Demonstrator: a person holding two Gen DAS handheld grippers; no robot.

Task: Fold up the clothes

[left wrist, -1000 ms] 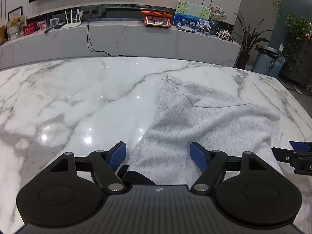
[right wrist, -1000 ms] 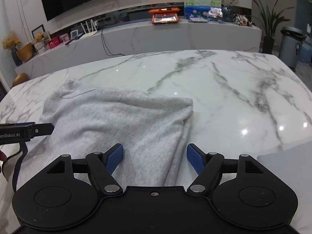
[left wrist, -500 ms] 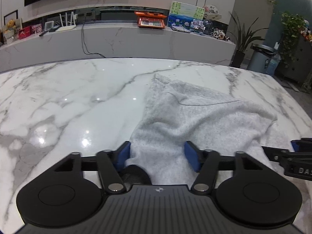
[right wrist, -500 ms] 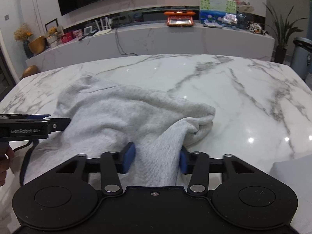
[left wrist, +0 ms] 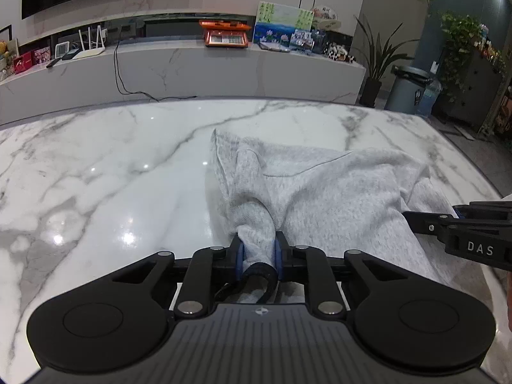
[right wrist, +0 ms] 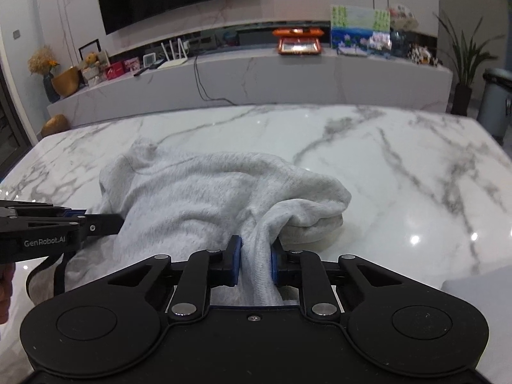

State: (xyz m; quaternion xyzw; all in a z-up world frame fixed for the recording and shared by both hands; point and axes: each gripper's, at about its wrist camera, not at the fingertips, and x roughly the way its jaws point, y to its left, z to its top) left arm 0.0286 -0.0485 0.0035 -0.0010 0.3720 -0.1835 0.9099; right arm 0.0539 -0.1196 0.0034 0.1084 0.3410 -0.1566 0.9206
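A light grey knit garment (left wrist: pixel 320 188) (right wrist: pixel 204 192) lies bunched on the white marble table (left wrist: pixel 96 172) (right wrist: pixel 400 160). My left gripper (left wrist: pixel 258 252) is shut on its near left edge, where a dark trim band (left wrist: pixel 259 270) curls between the blue pads. My right gripper (right wrist: pixel 254 259) is shut on the near right edge, and the cloth rises in a ridge from the jaws. Each gripper shows at the side of the other's view: the right one (left wrist: pixel 464 227), the left one (right wrist: pixel 48 227). The cloth's far part rests on the table.
A grey folded item (right wrist: pixel 480 281) lies at the table's near right corner. Beyond the table runs a long marble shelf (left wrist: pixel 192 60) with an orange box (left wrist: pixel 225 33), pictures and a router. A bin (left wrist: pixel 408 89) and plants stand at the right. A hand (right wrist: pixel 4 288) shows at the left edge.
Both grippers went from open over the garment's near edge to shut on it. The cloth is now pulled up and bunched toward the jaws.
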